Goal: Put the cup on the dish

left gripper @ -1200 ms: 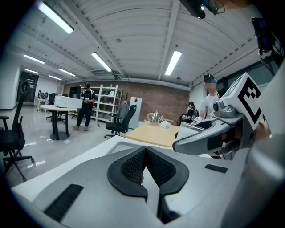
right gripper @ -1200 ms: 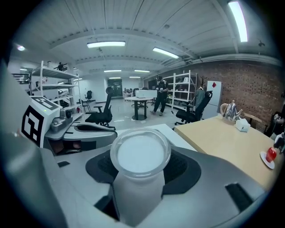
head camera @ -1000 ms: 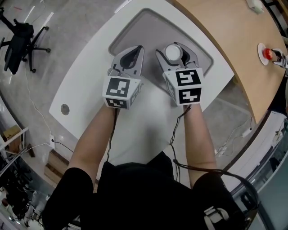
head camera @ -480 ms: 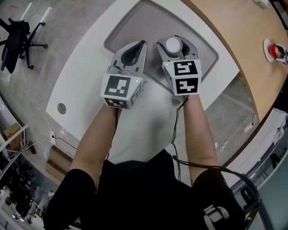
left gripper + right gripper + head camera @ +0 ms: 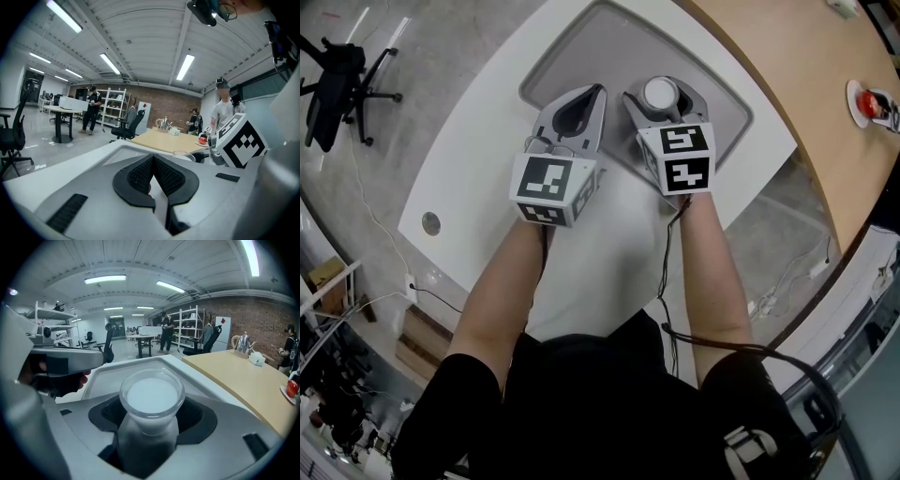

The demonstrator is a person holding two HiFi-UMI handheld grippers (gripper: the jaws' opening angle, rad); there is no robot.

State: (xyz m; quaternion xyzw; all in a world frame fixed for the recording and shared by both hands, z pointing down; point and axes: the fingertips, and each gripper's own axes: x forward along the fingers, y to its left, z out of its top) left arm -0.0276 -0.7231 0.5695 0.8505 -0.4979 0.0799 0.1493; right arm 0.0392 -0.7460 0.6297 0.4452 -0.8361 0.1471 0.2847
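- Your left gripper (image 5: 596, 94) was closed, its pads meeting at the tips with nothing between them; its tips reached over the near edge of the dish (image 5: 581, 42), just beside the other tool, apparently parked clear of the work, since this job needed only one hand
- Just to its right, your right gripper (image 5: 664, 101) was clamped on the cup (image 5: 660, 92), one jaw on each side of its body below the rim, which left the mouth free and held the cup upright
- You had the cup over the right half of the wide grey dish, which lay on the white table (image 5: 478, 159); whether its base touched the dish I could not tell from any view
- The cup looked white inside, and whether that was its contents or its own bottom was unclear, so holding it level was the prudent choice
- By my reading you were at the setting-down step: the spot looked right and the bare dish floor had room, so the next move called for lowering the cup flat and parting the jaws without dragging it
- Further right, the wooden table (image 5: 787, 84) played no part
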